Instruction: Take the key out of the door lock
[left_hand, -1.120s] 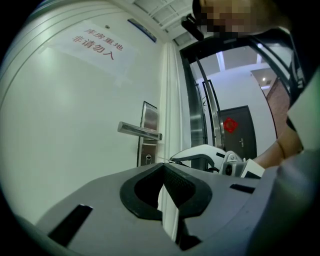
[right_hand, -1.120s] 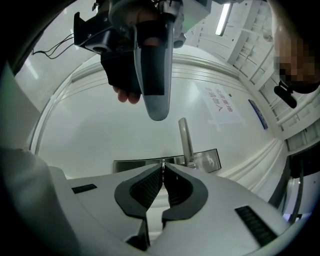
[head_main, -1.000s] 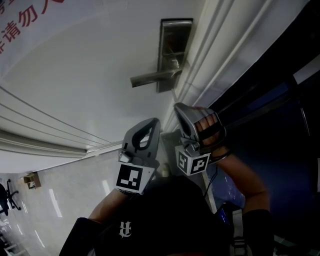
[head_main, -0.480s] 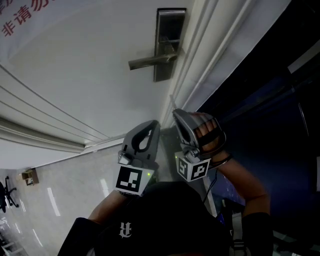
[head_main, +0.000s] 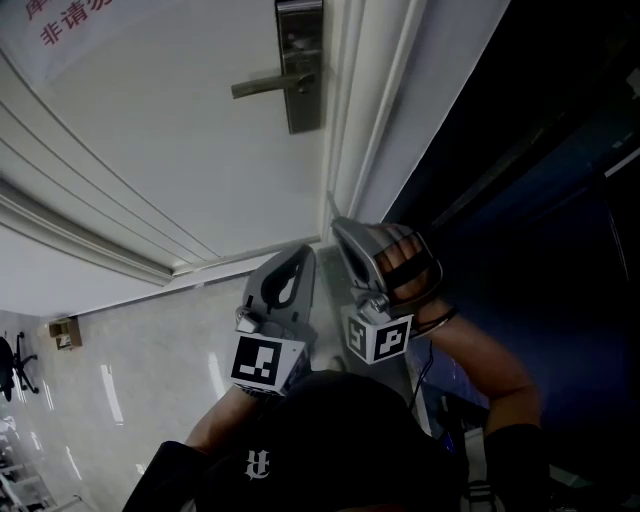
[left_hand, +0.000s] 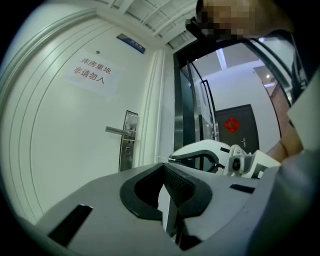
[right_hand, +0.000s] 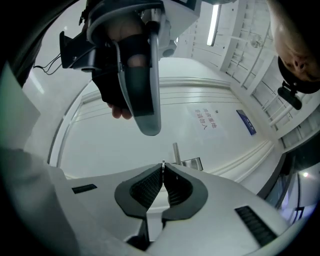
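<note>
- The right gripper (right_hand: 162, 171) had its jaws pressed together on a thin metal sliver at their very tips. I took this for the key (right_hand: 163, 164), seen edge-on and poking out just past the pads. So little metal was pinched that the key could have twisted or slid free with any jolt or slackening of the squeeze.
- The left gripper (left_hand: 164, 169) hung just beside it, jaws together with nothing between them. With the two tools so close, a careless swing could have knocked the key's exposed end and levered it out of the hold.
- Below both lay a glossy tiled floor (head_main: 100, 390). A dropped key would probably have bounced or skidded away there, and picking up so flat a thing with these pads would have been awkward.
- Beyond the tips stood the white door frame (head_main: 350, 120). A move toward it could have caught the protruding key on the moulding.
- Farthest off, well apart from both grippers, were the lock plate (left_hand: 128, 145) and its lever handle (left_hand: 119, 131). No key appeared to stick out of the plate, but the keyhole was too small to be certain. If the sliver were not the key, the task would not have been done.
</note>
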